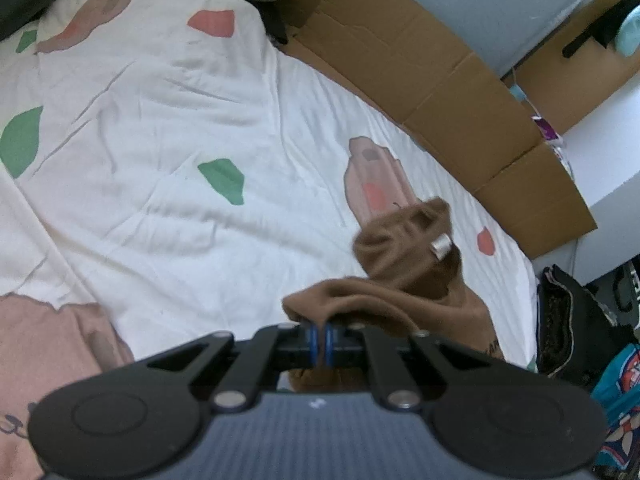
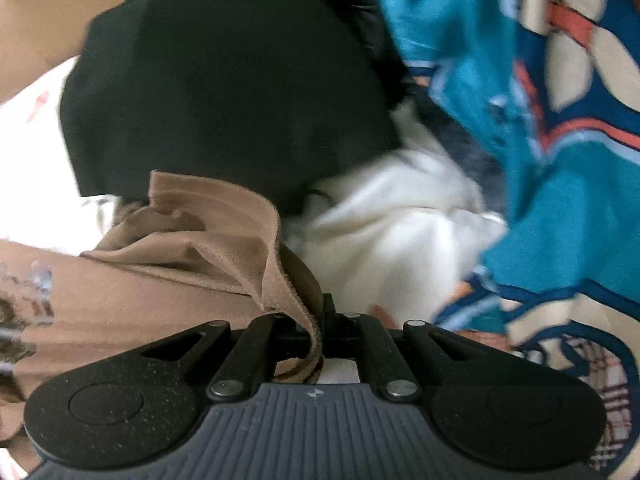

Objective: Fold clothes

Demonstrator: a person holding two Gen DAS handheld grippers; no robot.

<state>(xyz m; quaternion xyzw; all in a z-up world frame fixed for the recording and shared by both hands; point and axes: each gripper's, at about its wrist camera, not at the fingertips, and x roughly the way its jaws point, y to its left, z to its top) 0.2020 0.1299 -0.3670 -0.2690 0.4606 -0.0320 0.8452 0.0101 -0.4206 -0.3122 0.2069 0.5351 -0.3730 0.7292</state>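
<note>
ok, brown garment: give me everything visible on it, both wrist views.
The brown garment is soft, matte knit-like fabric, tan to mid-brown, crumpled rather than flat. In the left wrist view the left tongs are shut on a bunched edge, and the cloth rises in a loose hump with a small silvery tag, above the white patterned bedsheet. In the right wrist view the right tongs pinch a folded, raw-looking edge; dark printing shows at far left. It lies against a black garment and white fabric.

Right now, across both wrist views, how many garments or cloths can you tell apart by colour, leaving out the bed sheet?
Brown garment, held by both grippers: 1
Pink garment: 1
Black garment: 1
White cloth: 1
Teal patterned fabric: 1
Total: 5
</note>
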